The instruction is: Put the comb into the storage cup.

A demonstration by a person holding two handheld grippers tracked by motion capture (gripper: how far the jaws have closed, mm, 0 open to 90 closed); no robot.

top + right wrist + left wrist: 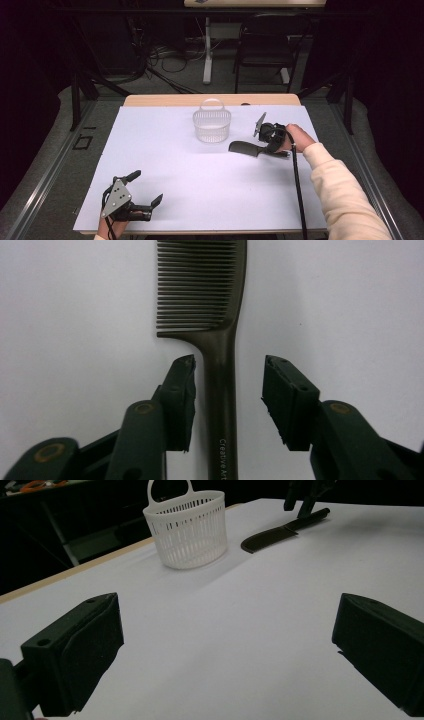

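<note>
The dark comb lies flat on the white worktop, at about two o'clock from the worktop's middle, its teeth end toward the basket and its handle toward the person's right hand. The right tool straddles that handle: the jaws stand narrow, one on each side, the left pad almost at the handle and the right one a little off it, not yet pressing. The white slotted basket stands upright at twelve o'clock, just beside the comb's teeth end. The left tool rests at seven o'clock, well apart, jaws wide with nothing between them.
</note>
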